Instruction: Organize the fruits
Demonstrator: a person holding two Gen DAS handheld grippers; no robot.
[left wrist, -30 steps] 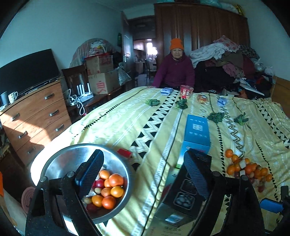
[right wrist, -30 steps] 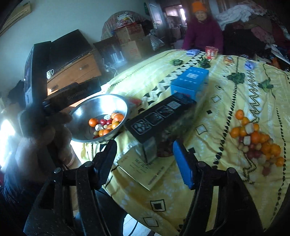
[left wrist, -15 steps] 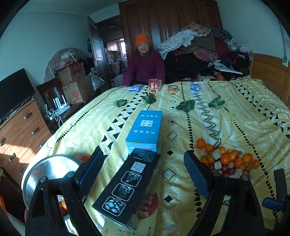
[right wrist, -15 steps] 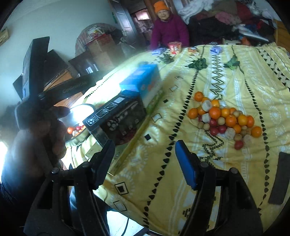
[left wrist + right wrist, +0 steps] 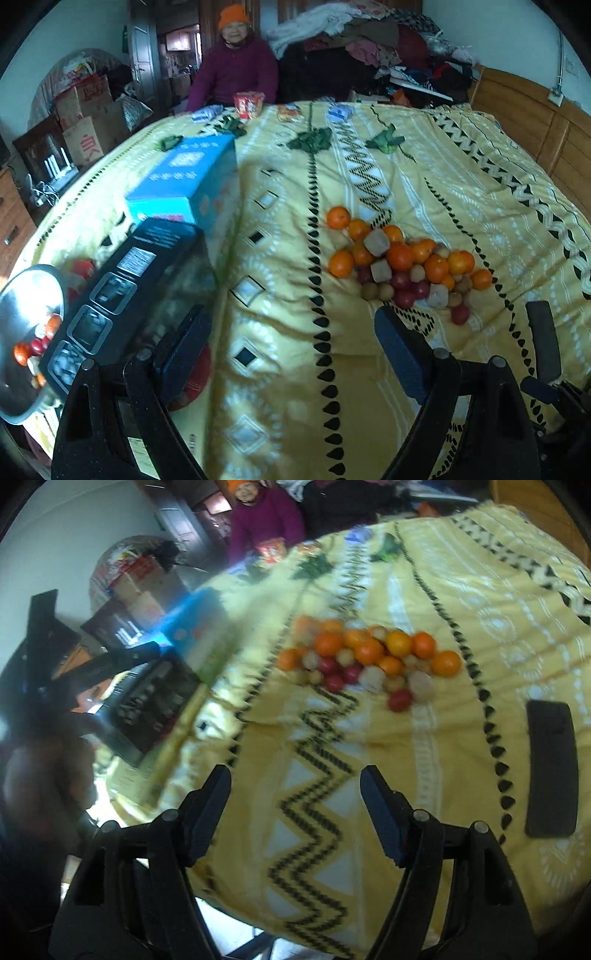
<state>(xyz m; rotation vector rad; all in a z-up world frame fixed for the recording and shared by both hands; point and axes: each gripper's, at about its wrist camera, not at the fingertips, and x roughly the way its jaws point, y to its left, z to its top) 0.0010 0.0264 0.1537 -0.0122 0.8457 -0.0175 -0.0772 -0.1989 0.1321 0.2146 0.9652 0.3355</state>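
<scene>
A pile of fruit, oranges with small red and pale pieces, lies on the yellow patterned bedspread; it also shows in the right wrist view. A steel bowl holding a few fruits sits at the bed's left edge. My left gripper is open and empty, near the front of the bed, left of the pile. My right gripper is open and empty, above the bedspread, short of the pile.
A black box and a blue box lie between bowl and pile. A dark phone lies at the right. Leafy greens and snack packs sit at the far end, where a person sits.
Both grippers have swung right, from the bowl toward the fruit pile. The bowl has slid to the left edge of the left view. Both stay open.
</scene>
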